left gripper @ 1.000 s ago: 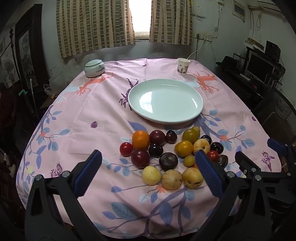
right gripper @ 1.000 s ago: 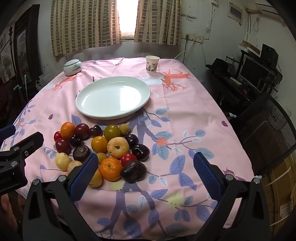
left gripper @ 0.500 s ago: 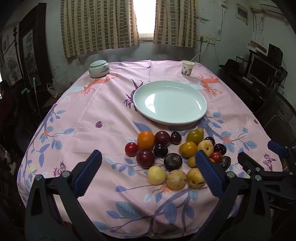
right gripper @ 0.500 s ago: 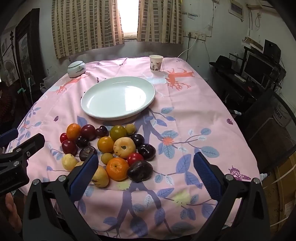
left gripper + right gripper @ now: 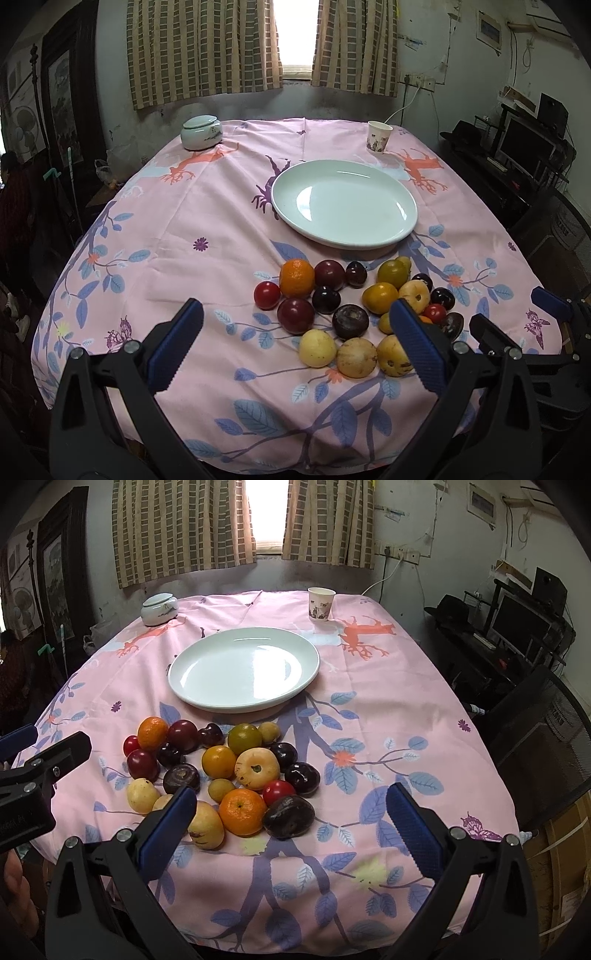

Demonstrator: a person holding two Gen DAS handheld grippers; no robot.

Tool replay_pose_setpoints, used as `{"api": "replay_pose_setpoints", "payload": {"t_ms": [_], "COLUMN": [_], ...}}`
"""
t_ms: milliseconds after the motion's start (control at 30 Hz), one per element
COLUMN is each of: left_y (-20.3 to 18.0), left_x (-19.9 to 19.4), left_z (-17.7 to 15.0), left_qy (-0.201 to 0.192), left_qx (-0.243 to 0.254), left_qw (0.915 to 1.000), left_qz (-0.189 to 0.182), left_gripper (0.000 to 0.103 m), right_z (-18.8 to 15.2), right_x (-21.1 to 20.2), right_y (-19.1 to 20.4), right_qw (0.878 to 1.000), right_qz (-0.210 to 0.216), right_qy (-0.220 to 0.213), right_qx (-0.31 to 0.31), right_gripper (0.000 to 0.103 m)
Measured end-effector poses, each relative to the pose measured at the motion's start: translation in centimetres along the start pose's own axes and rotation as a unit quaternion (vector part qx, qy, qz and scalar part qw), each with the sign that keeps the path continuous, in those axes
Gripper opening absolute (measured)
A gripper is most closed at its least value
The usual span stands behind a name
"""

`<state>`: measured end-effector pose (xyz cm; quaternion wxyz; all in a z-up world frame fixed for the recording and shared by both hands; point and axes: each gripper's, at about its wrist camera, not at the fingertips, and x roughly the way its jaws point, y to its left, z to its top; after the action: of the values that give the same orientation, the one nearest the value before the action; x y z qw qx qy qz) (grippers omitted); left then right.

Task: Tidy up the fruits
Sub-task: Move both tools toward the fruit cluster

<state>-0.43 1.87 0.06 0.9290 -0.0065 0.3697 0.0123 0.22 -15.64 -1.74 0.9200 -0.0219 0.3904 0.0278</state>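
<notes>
A cluster of several fruits lies on the pink floral tablecloth near the front edge: an orange [image 5: 296, 278], dark plums [image 5: 350, 321], red tomatoes [image 5: 266, 294] and pale yellow fruits [image 5: 317, 348]. The same cluster shows in the right wrist view, with an orange [image 5: 242, 811] in front. An empty white plate [image 5: 344, 202] [image 5: 243, 668] sits behind the fruits. My left gripper [image 5: 295, 339] is open and empty, above the front edge, left of the cluster. My right gripper [image 5: 291, 819] is open and empty, at the cluster's right front.
A white lidded jar [image 5: 201, 132] stands at the back left and a paper cup [image 5: 378, 136] at the back right. A desk with a monitor [image 5: 517, 627] and a black mesh chair [image 5: 546, 731] stand right of the table.
Both grippers have drifted slightly back and up, so the table and fruits sit a little lower and farther in view. Both stay open; nothing was taken hold of.
</notes>
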Motion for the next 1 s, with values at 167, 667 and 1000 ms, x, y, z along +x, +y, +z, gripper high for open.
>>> {"api": "replay_pose_setpoints", "payload": {"t_ms": [167,667,1000], "left_y": [0.00,0.00,0.53], "left_x": [0.11,0.28,0.21], "left_z": [-0.03,-0.20,-0.22], "left_qy": [0.002,0.006,0.000], "left_qx": [0.002,0.008,0.001], "left_qw": [1.0000,0.9999,0.9999], "left_qz": [0.001,0.011,0.016], "left_gripper": [0.101,0.101,0.101], "right_z": [-0.03,-0.18,-0.09], "right_x": [0.02,0.19,0.00], "right_y": [0.18,0.23,0.32], "right_qw": [1.000,0.999,0.999], "right_qz": [0.000,0.038,0.038], "right_qy": [0.001,0.006,0.005], "right_qx": [-0.004,0.005,-0.003], "right_gripper": [0.102,0.102,0.102]}}
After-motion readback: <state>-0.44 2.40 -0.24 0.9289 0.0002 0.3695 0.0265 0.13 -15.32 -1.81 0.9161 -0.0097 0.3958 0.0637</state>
